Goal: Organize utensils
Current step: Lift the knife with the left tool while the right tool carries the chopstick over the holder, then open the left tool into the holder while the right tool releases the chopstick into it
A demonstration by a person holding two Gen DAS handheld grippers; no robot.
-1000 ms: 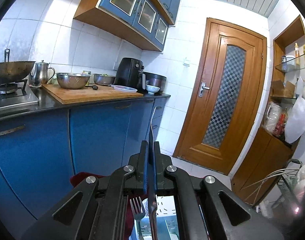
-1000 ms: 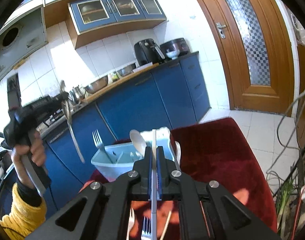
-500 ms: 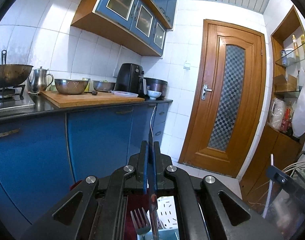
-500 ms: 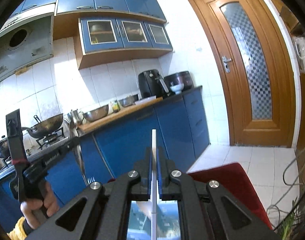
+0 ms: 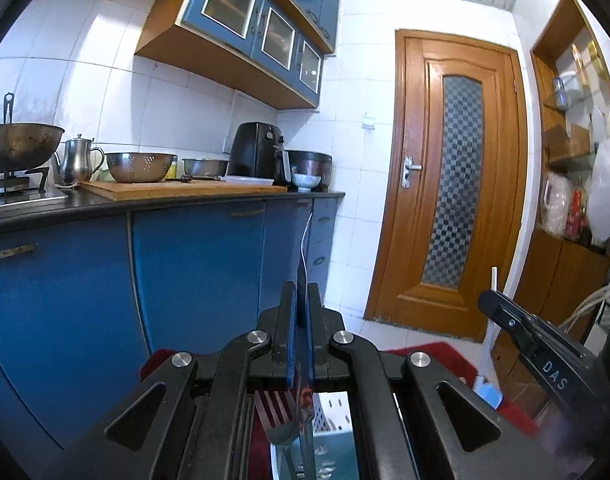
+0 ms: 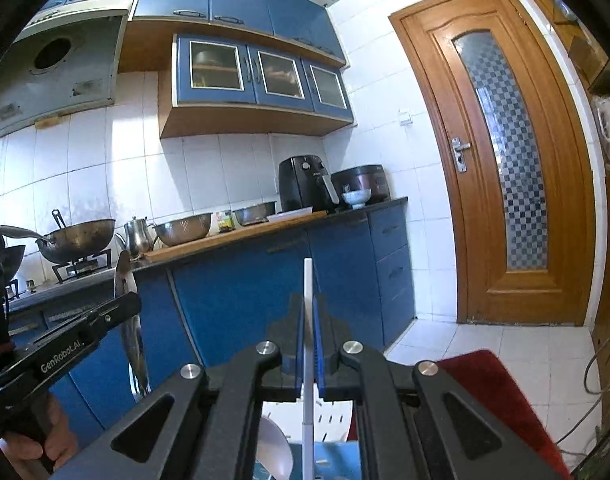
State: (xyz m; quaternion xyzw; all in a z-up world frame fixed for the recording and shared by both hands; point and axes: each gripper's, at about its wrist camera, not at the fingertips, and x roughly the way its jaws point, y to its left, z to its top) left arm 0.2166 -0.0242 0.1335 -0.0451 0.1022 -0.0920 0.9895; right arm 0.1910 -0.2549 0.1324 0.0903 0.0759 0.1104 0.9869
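Note:
My left gripper (image 5: 300,304) is shut on a thin metal knife (image 5: 304,248) that stands upright between its jaws. A metal fork (image 5: 279,420) and the white perforated utensil holder (image 5: 333,412) show below it. My right gripper (image 6: 308,316) is shut on a thin white utensil (image 6: 307,300), also held upright. A white spoon (image 6: 275,446) and the holder (image 6: 333,420) sit beneath it. In the right wrist view the left gripper (image 6: 123,312) appears at the left with the knife (image 6: 131,344). In the left wrist view the right gripper (image 5: 489,300) appears at the right with the white utensil (image 5: 489,332).
Blue kitchen cabinets (image 5: 193,272) with a black counter (image 5: 165,200) carry a wok, kettle, colander, cutting board and air fryer (image 5: 257,152). A wooden door (image 5: 453,200) is at the back. A red mat (image 6: 493,400) covers the floor under the holder. Wires (image 6: 597,380) hang at the right.
Both grippers have tilted upward, so the holder and mat have slid lower in view. The two grippers have come closer together, each holding its utensil.

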